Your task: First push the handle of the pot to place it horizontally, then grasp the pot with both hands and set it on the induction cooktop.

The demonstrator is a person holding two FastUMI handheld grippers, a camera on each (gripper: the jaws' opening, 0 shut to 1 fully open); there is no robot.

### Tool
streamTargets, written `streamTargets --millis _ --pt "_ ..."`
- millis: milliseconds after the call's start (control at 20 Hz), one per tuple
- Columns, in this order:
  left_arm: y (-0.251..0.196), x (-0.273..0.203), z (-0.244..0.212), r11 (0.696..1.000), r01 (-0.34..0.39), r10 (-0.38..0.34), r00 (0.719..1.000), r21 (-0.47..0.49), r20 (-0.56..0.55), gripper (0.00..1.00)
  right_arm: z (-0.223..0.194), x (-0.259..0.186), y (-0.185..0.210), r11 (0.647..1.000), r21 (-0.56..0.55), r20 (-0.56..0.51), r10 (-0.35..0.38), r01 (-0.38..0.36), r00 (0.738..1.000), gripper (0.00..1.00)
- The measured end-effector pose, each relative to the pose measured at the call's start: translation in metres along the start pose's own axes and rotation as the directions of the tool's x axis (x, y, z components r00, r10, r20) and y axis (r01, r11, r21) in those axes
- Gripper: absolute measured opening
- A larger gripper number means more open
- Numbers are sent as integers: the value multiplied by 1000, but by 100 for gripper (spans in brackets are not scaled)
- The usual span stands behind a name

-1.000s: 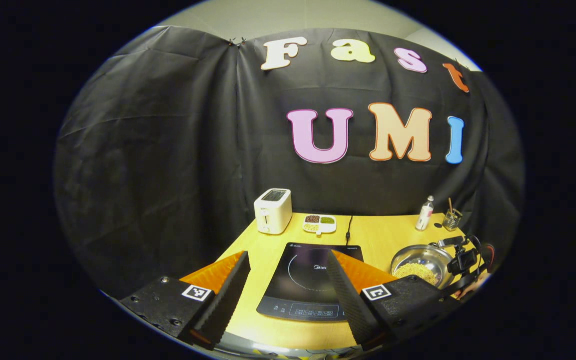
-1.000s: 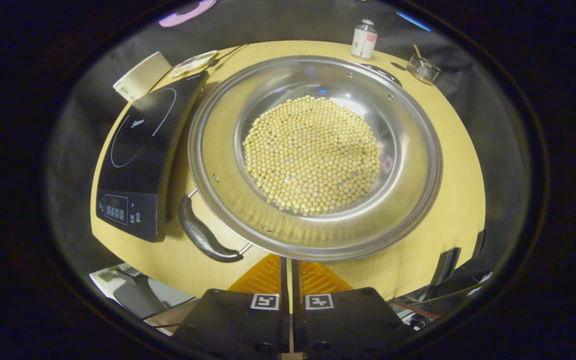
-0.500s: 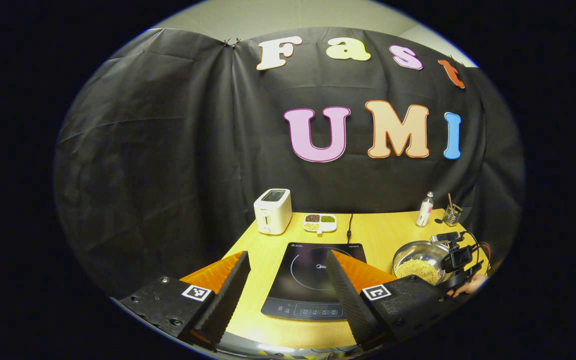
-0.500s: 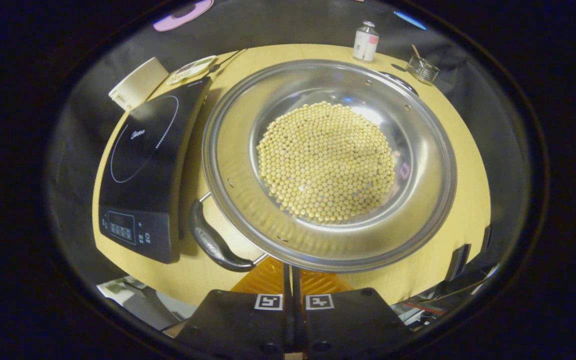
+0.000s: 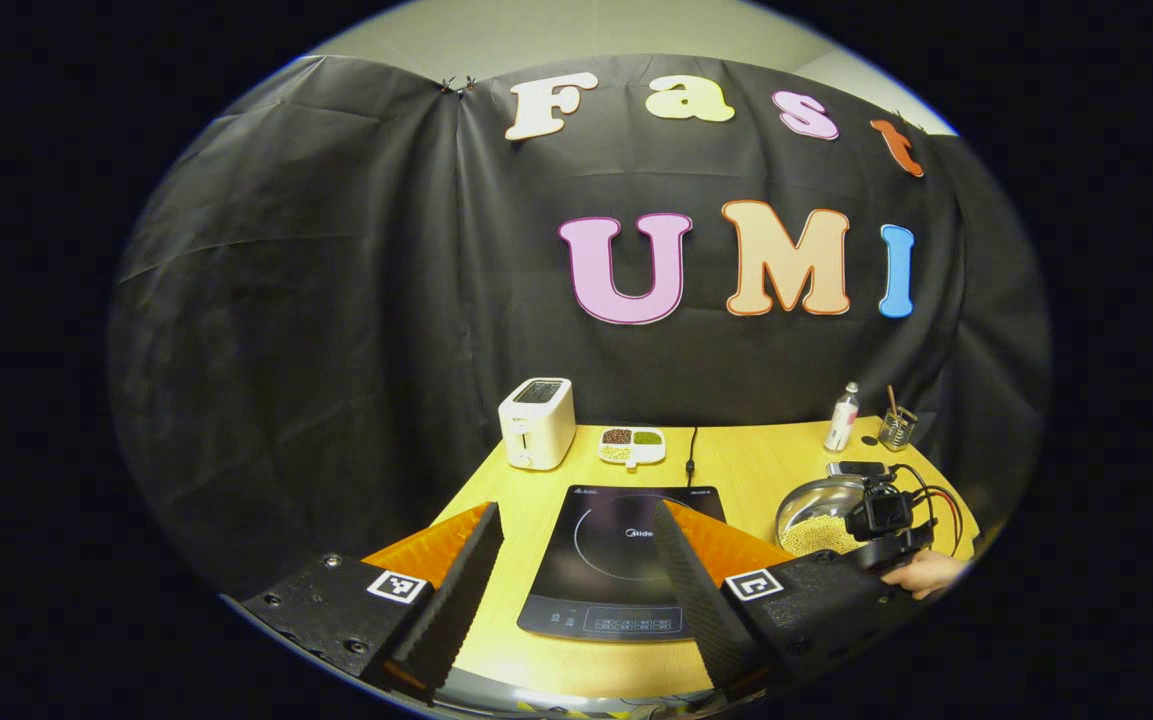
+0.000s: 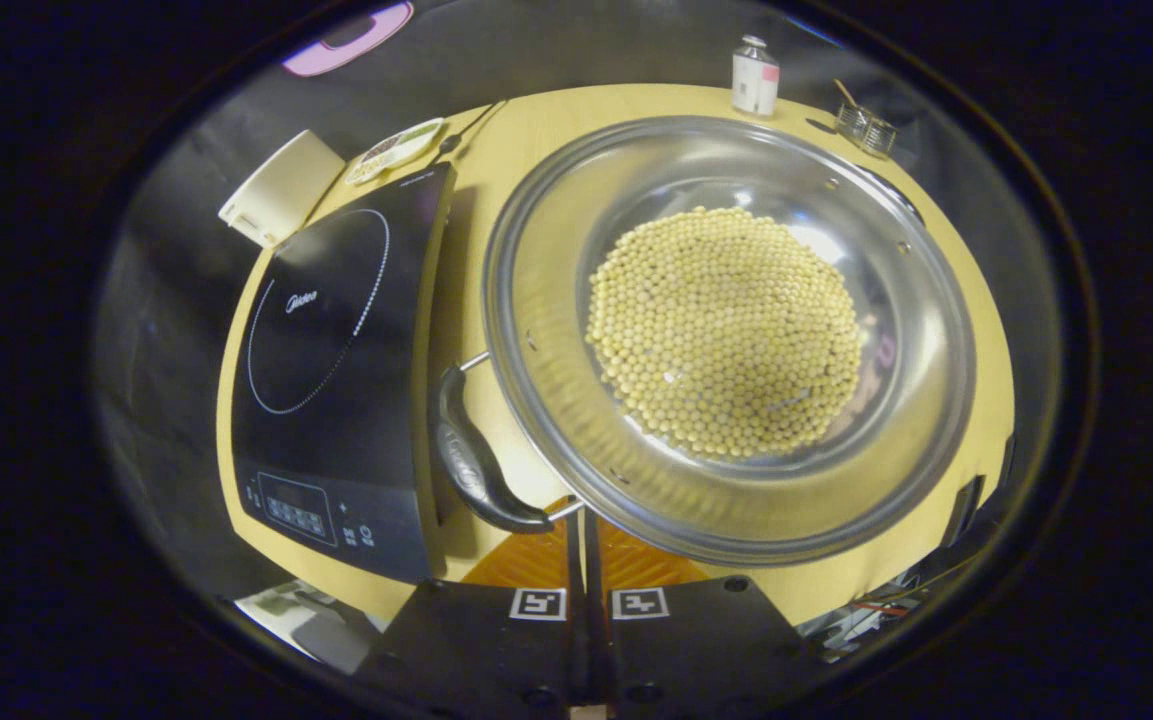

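Here, a steel pot (image 6: 731,330) of yellow beans sits on the wooden table (image 6: 976,330) just right of the induction cooktop (image 6: 336,350), its black handle (image 6: 476,465) near the cooktop's edge. The right gripper (image 6: 584,535), fingers closed together and empty, sits at the pot's near rim. The left gripper (image 5: 576,560) hovers wide open above the table's front edge, holding nothing

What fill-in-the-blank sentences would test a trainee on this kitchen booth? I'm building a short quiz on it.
1. The steel pot holds a layer of pale yellow ____.
2. The right gripper's jaws are ____.
3. The left gripper's jaws stand wide ____, above the near edge of the table.
4. The black cooktop lies between the pot and the white ____ at the table's far corner.

Missing words: beans; shut; open; toaster
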State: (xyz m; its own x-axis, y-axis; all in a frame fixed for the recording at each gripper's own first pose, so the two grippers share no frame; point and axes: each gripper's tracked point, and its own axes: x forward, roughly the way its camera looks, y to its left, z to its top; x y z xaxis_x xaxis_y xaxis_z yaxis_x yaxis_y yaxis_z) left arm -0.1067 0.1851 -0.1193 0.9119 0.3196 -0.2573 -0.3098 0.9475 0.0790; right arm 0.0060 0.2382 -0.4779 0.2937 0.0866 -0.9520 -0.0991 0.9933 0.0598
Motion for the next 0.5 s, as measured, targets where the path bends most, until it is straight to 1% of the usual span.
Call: streamTargets --millis 250,300,350,500 --pt "8 -4 -7 1000 -15 15 1000 -2 -10 93 19 8 22 1000 10 23 12 -12 1000 2" --pt "9 -4 -7 1000 -19 19 1000 -6 -13 93 22 9 25 1000 9 24 12 -12 1000 0" --pt "12 -4 -9 1000 -23 23 1000 -11 -15 92 24 11 28 1000 9 29 8 -9 1000 2" --pt "15 -5 -12 999 -30 29 999 -33 -20 93 32 13 38 1000 4 41 10 -10 999 2"
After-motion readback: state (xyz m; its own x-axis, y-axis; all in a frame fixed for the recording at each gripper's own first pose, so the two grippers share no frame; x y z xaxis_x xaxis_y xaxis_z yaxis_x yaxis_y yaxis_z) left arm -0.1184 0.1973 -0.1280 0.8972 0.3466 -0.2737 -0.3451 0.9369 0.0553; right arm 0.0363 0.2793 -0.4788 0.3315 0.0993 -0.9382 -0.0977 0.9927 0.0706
